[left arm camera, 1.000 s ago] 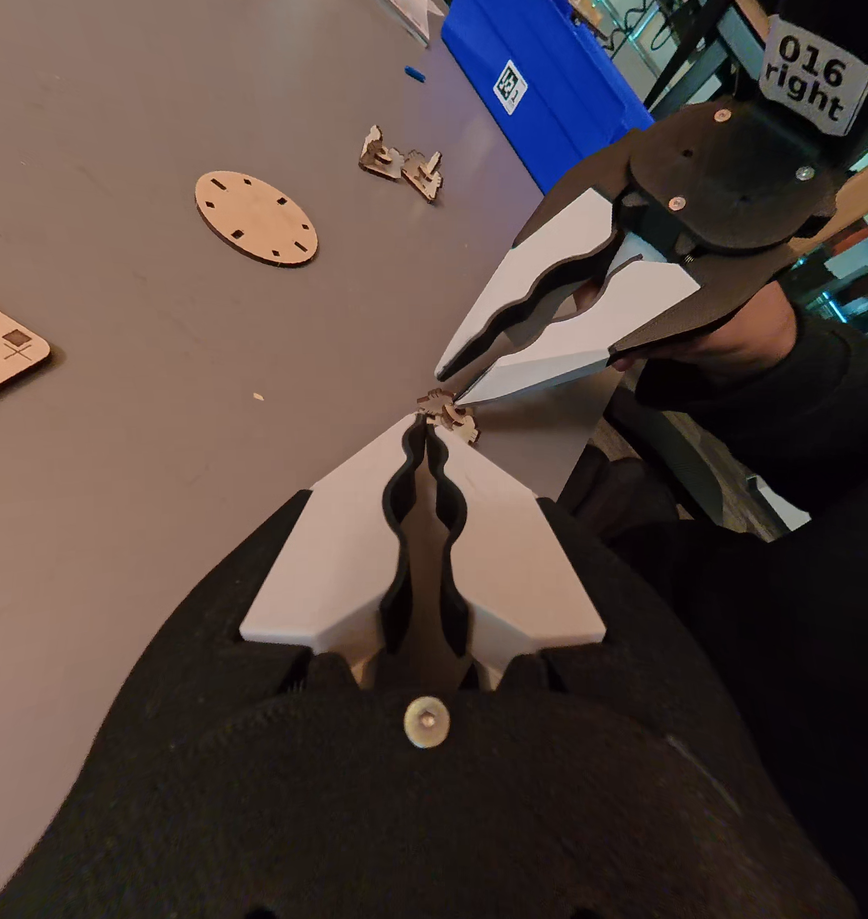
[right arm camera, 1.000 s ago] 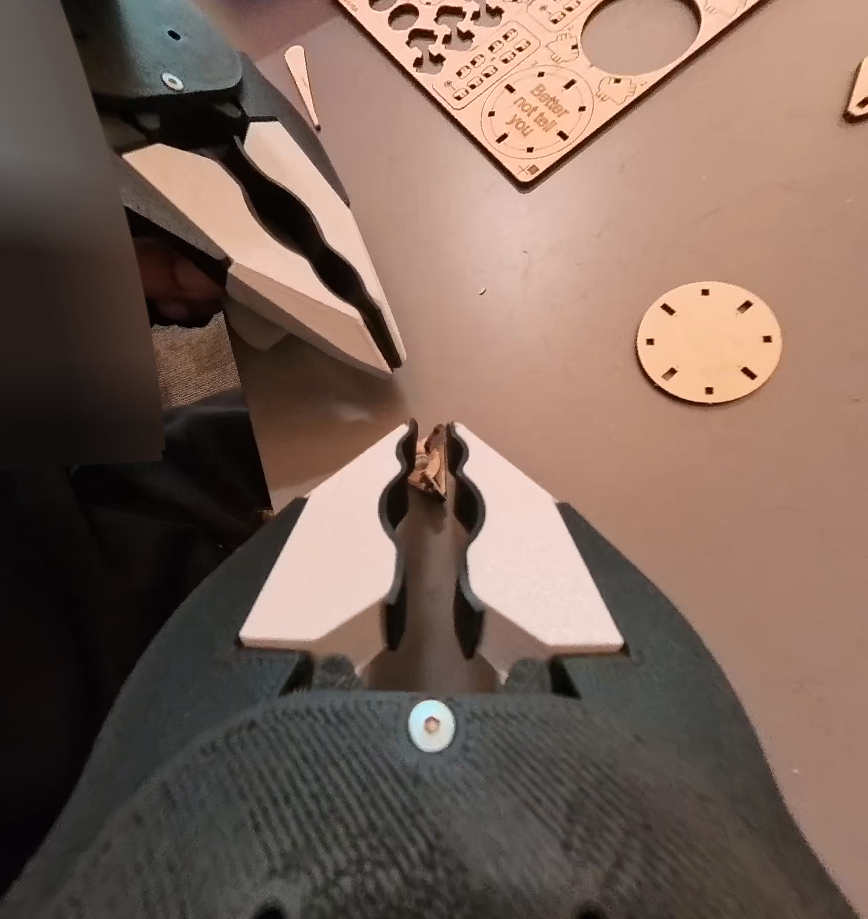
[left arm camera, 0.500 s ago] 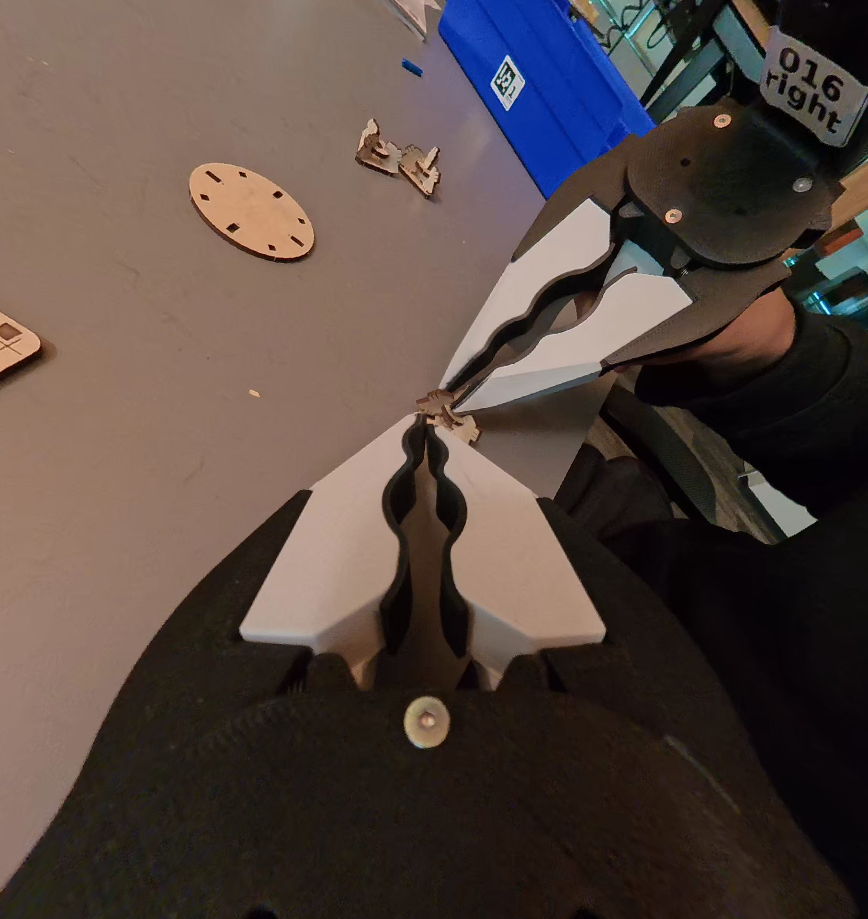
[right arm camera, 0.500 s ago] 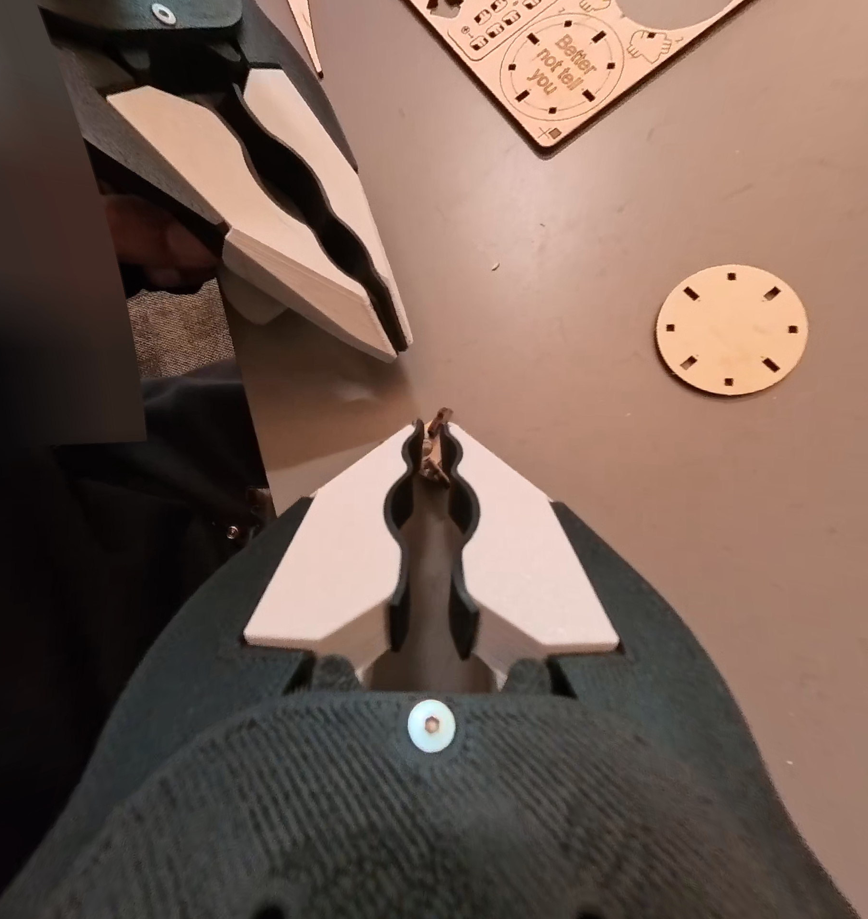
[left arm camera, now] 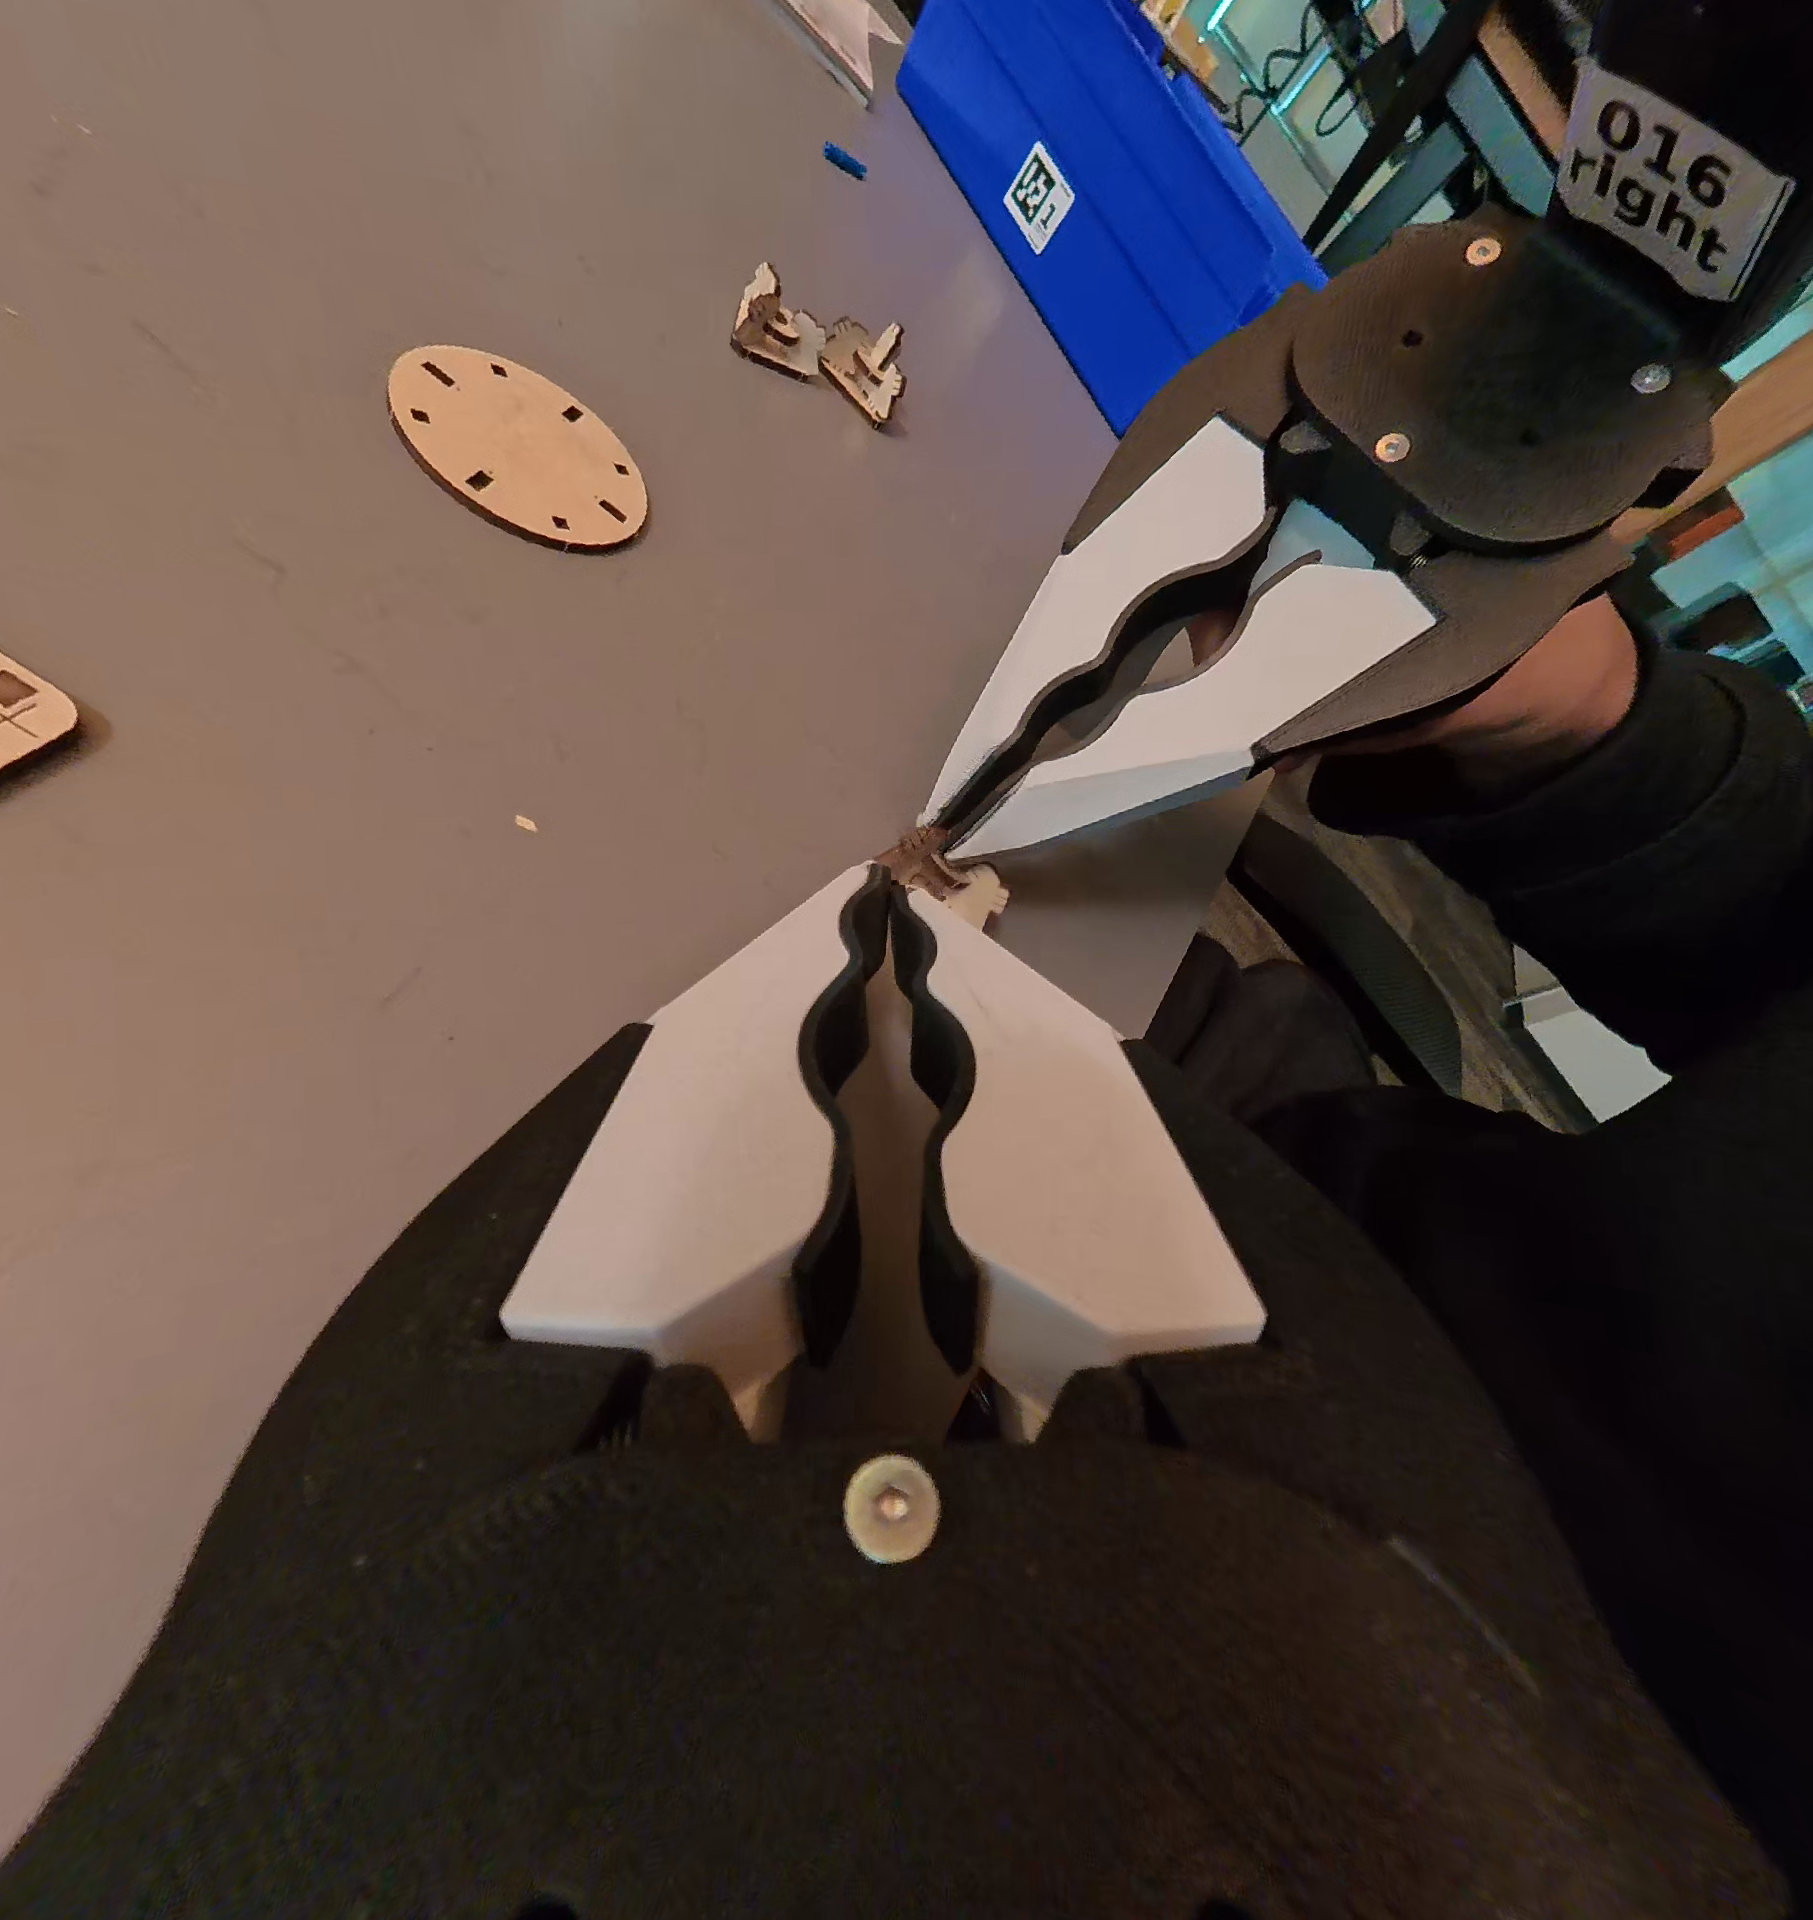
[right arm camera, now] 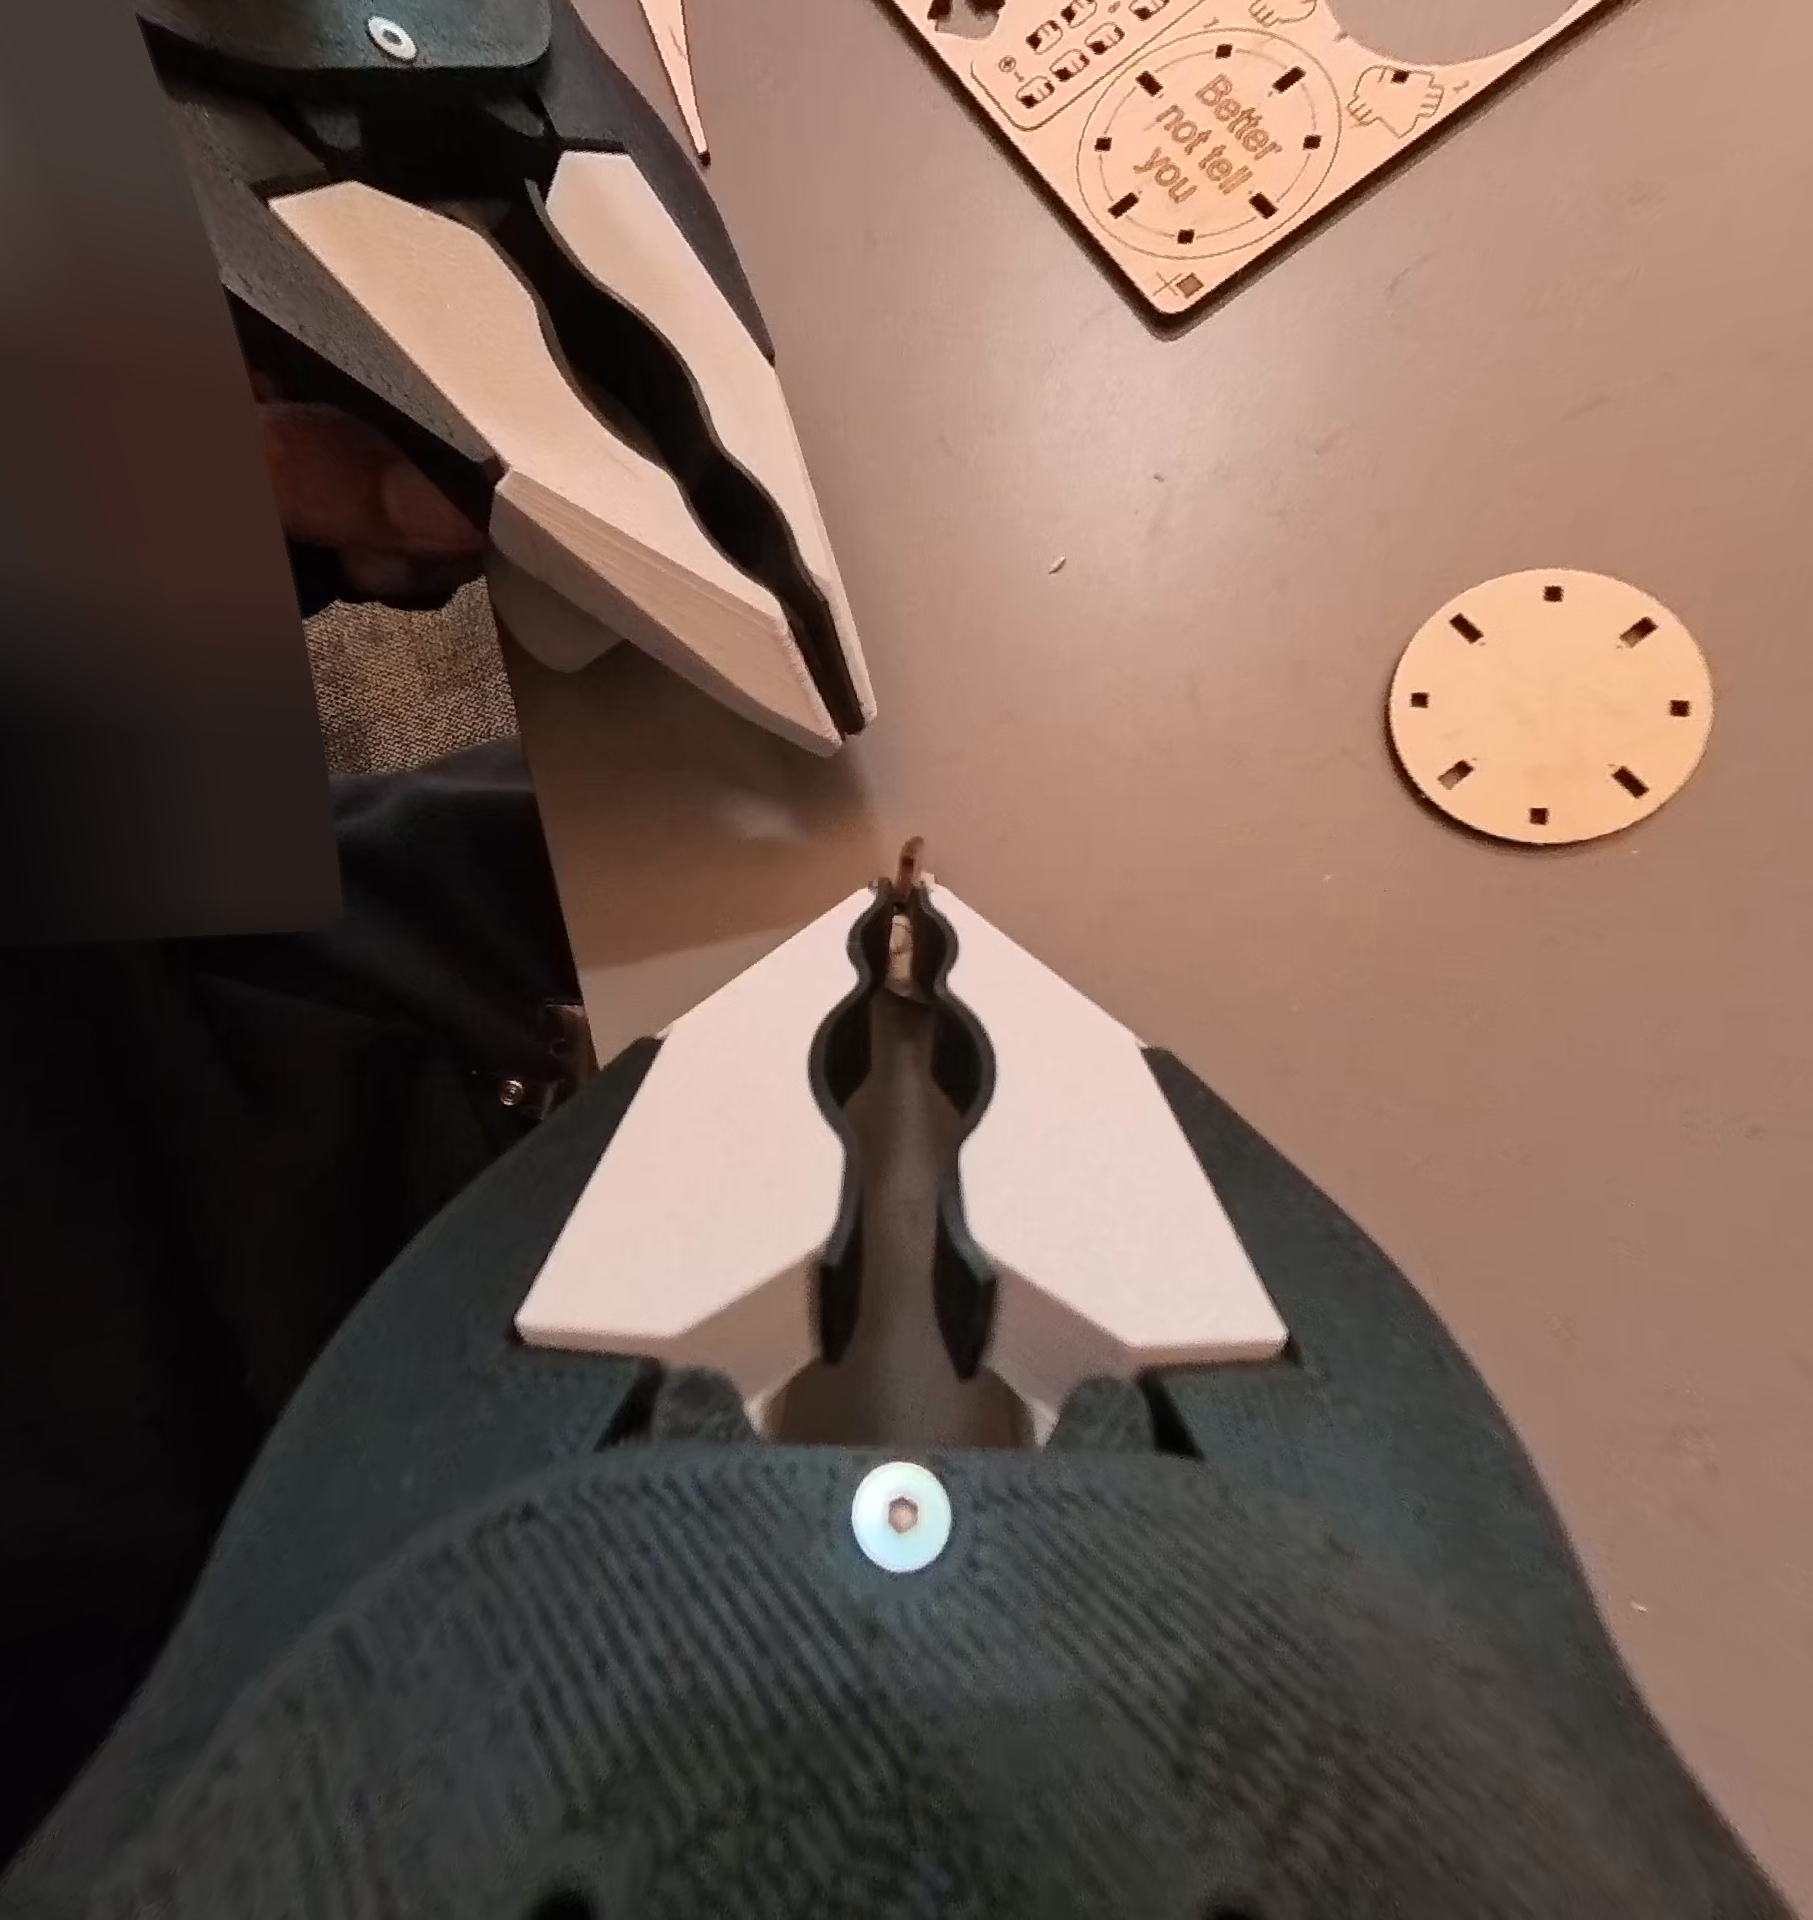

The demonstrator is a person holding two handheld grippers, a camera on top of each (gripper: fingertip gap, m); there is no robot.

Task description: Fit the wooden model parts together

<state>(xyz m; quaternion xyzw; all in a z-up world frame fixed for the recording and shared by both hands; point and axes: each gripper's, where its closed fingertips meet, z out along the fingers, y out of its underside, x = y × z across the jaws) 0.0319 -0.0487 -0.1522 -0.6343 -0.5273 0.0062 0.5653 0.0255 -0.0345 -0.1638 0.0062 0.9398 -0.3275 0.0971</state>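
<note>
My right gripper [right arm camera: 907, 899] is shut on a small flat wooden cut-out piece [right arm camera: 910, 857], which sticks out past the fingertips just above the grey table [right arm camera: 1193, 935]. In the left wrist view the same gripper [left arm camera: 949, 831] comes in from the upper right and pinches the piece [left arm camera: 923, 860] near the table's edge. My left gripper [left arm camera: 886, 883] is shut with nothing between its pads, and its tips sit right beside that piece. It also shows in the right wrist view [right arm camera: 848, 727], shut and bare at the tips, a little apart from the piece.
A round wooden disc with slots [left arm camera: 517, 447] [right arm camera: 1546, 707] lies flat on the table. A laser-cut wooden sheet [right arm camera: 1245, 156] lies farther off. Two small assembled wooden parts [left arm camera: 819, 348] sit near a blue bin [left arm camera: 1089, 208]. The table edge runs close by the grippers.
My right gripper's pads have closed from slightly open onto the small wooden piece, which now stands edge-on in the grasp. The left gripper has stayed shut and almost still.
</note>
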